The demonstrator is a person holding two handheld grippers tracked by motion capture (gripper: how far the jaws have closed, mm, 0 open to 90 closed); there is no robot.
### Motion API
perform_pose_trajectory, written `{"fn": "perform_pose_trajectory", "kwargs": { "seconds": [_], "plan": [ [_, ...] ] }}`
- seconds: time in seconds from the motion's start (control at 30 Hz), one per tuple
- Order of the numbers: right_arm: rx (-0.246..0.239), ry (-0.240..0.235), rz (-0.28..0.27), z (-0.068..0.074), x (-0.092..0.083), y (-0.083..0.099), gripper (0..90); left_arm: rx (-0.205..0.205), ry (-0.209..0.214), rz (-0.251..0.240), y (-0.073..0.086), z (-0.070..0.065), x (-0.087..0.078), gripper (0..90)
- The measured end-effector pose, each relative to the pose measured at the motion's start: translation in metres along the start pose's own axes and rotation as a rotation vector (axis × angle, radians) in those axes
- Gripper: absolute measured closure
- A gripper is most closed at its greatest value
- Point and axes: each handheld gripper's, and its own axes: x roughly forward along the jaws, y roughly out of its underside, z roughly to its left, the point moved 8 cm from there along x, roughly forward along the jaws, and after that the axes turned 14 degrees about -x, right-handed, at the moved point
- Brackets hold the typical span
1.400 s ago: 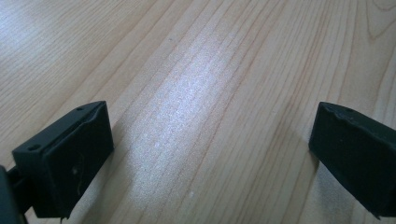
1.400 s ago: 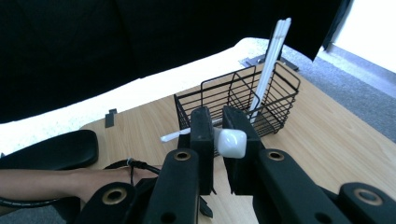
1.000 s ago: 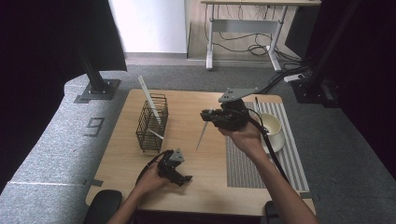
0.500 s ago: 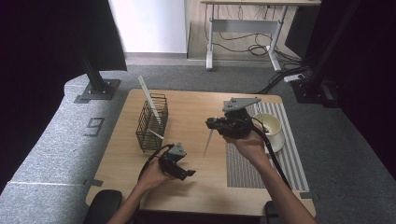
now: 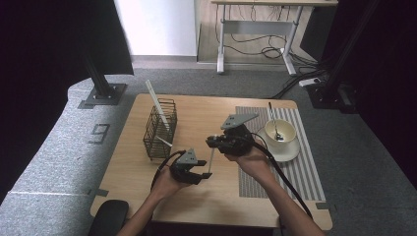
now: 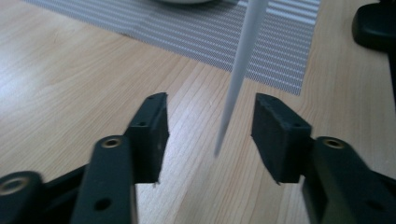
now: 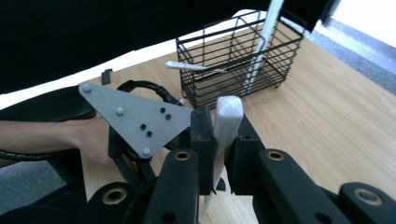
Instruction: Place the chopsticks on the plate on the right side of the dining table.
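My right gripper (image 5: 214, 143) is shut on the upper end of a thin white utensil (image 5: 211, 160), which hangs point down over the wooden table (image 5: 206, 206). In the right gripper view the utensil's (image 7: 227, 120) handle is pinched between the pads. Just below it is my left gripper (image 5: 203, 173). Its jaws have just been closing. In the left gripper view the utensil's tip (image 6: 237, 74) stands between the two pads (image 6: 152, 133), nearer the right one, with a gap on each side.
A black wire basket (image 5: 160, 129) holding white utensils stands at the table's left. On a striped placemat (image 5: 295, 172) at the right, a cream bowl (image 5: 281, 132) with a spoon (image 5: 273, 119) sits on a plate (image 5: 290, 150).
The right gripper has come down and toward the left gripper with the white utensil. The left gripper has lifted a little and its jaws have narrowed around the utensil's tip.
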Motion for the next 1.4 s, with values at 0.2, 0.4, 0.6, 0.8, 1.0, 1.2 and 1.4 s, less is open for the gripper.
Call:
{"fn": "perform_pose_trajectory", "kwargs": {
  "seconds": [0.2,0.4,0.6,0.8,1.0,1.2,1.4],
  "plan": [
    [0.001,-0.024,0.005,0.005,0.011,0.001,81.8,0.023,0.004,-0.023,-0.002,-0.002,-0.003,65.4],
    [0.009,-0.035,-0.002,0.006,0.016,0.000,81.9,0.027,0.016,-0.026,-0.001,-0.003,-0.002,78.8],
    [0.005,-0.032,-0.002,0.005,0.018,-0.001,81.5,0.032,0.019,-0.028,-0.001,-0.004,-0.003,85.3],
    [-0.064,0.119,0.052,-0.003,0.019,0.002,50.8,0.025,0.026,-0.019,0.000,-0.004,-0.002,85.5],
    [-0.085,0.236,0.109,-0.013,0.019,0.008,31.8,0.017,0.025,-0.012,0.000,-0.003,-0.003,85.5],
    [-0.052,0.284,0.124,-0.023,0.010,0.015,25.8,0.021,0.022,-0.028,-0.001,-0.002,-0.006,85.5],
    [-0.050,0.330,0.157,-0.035,0.005,0.030,23.8,0.019,0.022,-0.032,0.001,0.001,-0.007,85.5]
  ]
}}
